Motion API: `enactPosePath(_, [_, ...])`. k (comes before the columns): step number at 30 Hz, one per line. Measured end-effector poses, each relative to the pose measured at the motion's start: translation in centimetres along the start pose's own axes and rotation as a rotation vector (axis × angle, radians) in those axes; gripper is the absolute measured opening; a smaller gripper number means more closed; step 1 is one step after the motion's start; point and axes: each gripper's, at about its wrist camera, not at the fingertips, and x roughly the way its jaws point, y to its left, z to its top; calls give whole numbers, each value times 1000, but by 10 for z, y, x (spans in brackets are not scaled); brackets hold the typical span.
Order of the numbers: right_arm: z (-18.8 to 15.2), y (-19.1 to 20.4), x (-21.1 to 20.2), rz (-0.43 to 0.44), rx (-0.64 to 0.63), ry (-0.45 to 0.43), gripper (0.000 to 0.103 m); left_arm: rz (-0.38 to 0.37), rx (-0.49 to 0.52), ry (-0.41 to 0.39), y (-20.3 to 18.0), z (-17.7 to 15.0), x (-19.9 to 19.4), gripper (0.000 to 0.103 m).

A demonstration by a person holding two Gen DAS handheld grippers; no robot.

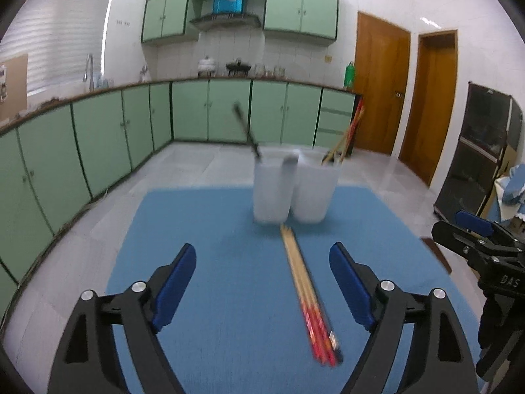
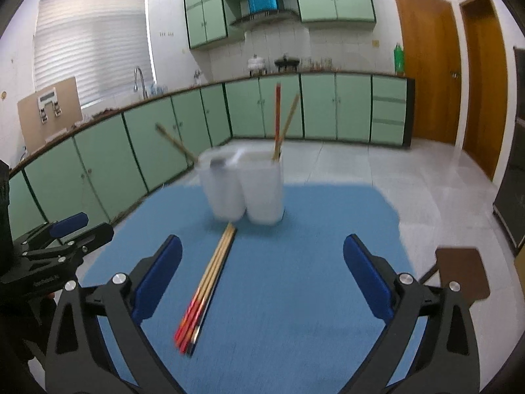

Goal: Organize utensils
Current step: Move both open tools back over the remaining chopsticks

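My black left tongs with blue pads (image 1: 262,282) and matching right tongs (image 2: 262,275) both gape wide, empty, low in each frame. On the blue mat (image 1: 203,229), two frosted white plastic cups (image 1: 288,190) stand mid-frame. Just below them lies a bundle of thin wooden chopsticks with red ends (image 1: 308,295): light, stiff and likely to roll, so I'd pinch one across its middle.

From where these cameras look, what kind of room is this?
Most likely a home kitchen: green cabinets run under a long counter, a sink faucet stands by the window, and a range hood hangs between the wall cupboards.
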Motion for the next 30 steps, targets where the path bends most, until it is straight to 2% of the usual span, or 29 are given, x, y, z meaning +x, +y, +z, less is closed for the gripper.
enactPosePath(8, [-42, 12, 19, -13, 5, 110, 96, 33, -8, 124, 6, -45, 26, 82])
enactPosePath(14, [-61, 19, 36, -6, 3, 187, 96, 40, -5, 175, 8, -68, 35, 82])
enactPosePath(18, [-71, 25, 47, 4, 5, 240, 96, 52, 5, 214, 11, -77, 38, 82])
enactPosePath(30, [-85, 37, 64, -9, -21, 328, 96, 71, -21, 252, 26, -86, 39, 82])
